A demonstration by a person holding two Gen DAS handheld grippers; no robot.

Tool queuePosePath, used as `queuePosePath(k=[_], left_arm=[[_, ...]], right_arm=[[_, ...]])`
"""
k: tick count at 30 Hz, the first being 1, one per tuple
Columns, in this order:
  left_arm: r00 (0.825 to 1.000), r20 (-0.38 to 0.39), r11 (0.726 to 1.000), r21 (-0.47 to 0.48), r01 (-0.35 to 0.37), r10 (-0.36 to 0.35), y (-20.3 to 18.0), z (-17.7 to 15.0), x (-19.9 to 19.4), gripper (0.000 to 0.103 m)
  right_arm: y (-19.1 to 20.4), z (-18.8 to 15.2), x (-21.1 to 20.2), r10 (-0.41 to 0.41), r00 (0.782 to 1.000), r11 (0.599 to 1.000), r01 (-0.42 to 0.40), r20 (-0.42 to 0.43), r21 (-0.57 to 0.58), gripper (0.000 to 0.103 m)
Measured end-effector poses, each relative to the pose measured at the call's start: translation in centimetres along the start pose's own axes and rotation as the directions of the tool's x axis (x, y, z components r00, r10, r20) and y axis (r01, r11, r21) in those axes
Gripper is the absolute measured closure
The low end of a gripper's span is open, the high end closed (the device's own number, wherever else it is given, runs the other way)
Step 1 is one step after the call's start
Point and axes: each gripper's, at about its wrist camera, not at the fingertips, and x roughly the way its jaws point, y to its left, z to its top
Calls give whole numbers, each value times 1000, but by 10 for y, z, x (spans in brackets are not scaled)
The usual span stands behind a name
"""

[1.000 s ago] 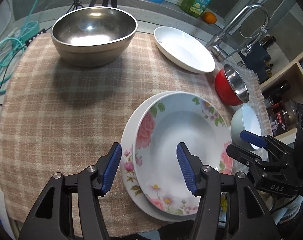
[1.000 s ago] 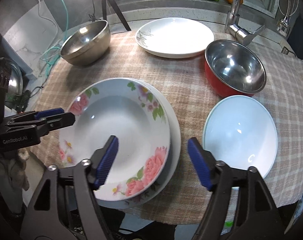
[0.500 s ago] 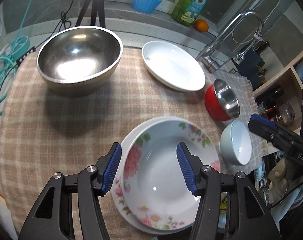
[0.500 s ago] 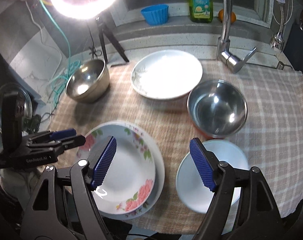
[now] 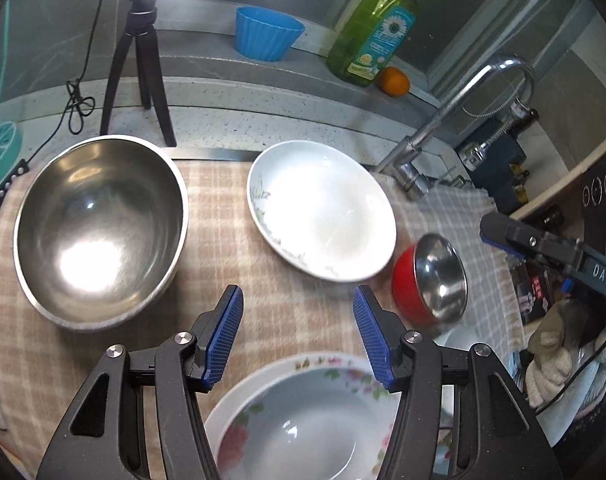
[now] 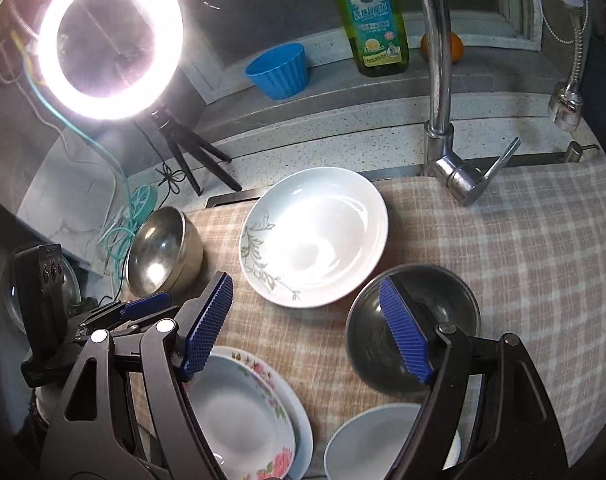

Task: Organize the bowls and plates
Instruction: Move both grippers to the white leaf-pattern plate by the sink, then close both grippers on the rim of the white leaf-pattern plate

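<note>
A flowered deep plate (image 5: 299, 432) sits nested on a second flowered plate at the near edge of the checked cloth; it also shows in the right wrist view (image 6: 239, 420). A white plate with a leaf print (image 5: 319, 208) (image 6: 315, 236) lies at the back. A large steel bowl (image 5: 99, 228) (image 6: 163, 252) stands at the left. A red bowl with steel inside (image 5: 431, 280) (image 6: 415, 324) and a pale blue bowl (image 6: 367, 444) stand at the right. My left gripper (image 5: 297, 332) is open and empty above the cloth. My right gripper (image 6: 303, 328) is open and empty.
A faucet (image 6: 443, 120) rises behind the cloth. A ledge holds a blue cup (image 5: 267, 38), a green soap bottle (image 5: 375, 36) and an orange (image 5: 395, 80). A ring light (image 6: 111, 36) on a tripod stands back left, with cables (image 6: 123, 224) beside it.
Both grippers have lifted and pulled back from the flowered plates, which now lie low in both views. Both stay open and empty.
</note>
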Motion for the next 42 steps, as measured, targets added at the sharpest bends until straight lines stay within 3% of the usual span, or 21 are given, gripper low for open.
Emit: queuePosePath(k=[7,14,16,26,40,42], left_arm=[[1000,-20,999,-35,-18,17,0,35,33,48],[996,-80,994,-98,-45,38,16,60,67,51],[995,-87,992,-118,-49,38,21,67,73,54],[990,-99,994,-44,-103,98,13,77,85,56],[982,-162,994,-33,-105,98,17,98,99,70],[980,-167,993,-29,-113,106,18,100,101,72]], right_arm=[[-31,26,37,-9,999,997,13,-51,76,26],[-52,39,70,-45,992,994,56,-116,93,51],[-57,41,78,-60,989,992,73,-134,99,54],[-69,48,99,-73,984,990,92,-165,111,64],[-70,53,115,-99,973,991,116,-207,72,71],[-71,54,118,-95,973,991,113,-212,76,77]])
